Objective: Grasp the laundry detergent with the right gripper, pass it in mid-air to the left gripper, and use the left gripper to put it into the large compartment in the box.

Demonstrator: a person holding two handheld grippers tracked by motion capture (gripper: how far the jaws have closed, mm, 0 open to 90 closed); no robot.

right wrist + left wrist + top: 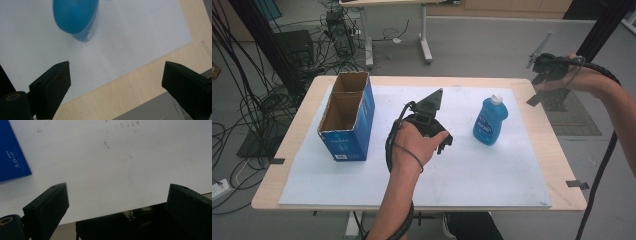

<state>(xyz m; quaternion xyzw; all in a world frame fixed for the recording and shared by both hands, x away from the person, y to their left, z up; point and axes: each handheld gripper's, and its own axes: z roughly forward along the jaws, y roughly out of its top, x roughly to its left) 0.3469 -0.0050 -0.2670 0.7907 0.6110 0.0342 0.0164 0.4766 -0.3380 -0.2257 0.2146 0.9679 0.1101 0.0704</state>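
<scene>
- Table (287, 150) of pale wood stands under me, most of its top covered by a white sheet (462, 165) with faint scuffs; I see grey floor around it, a tangle of black cables (242, 100) off to the left, and the legs of another desk (424, 45) beyond the far edge.
- I hold the left gripper (432, 117) over the middle of the sheet, its jaws spread wide with nothing but white sheet between them in the left gripper view (117, 202).
- A blue cardboard box (349, 117), open at the top and split into two compartments, stands upright on the sheet to the left of that gripper, near but apart from it.
- I hold the right gripper (552, 75) in the air past the table's far right corner, its jaws wide apart and empty in the right gripper view (116, 82).
- The blue bottle (490, 120) with its white cap lies on the sheet between the two grippers, apart from both; from the right gripper it sits ahead of the jaws and toward the left one (75, 17).
</scene>
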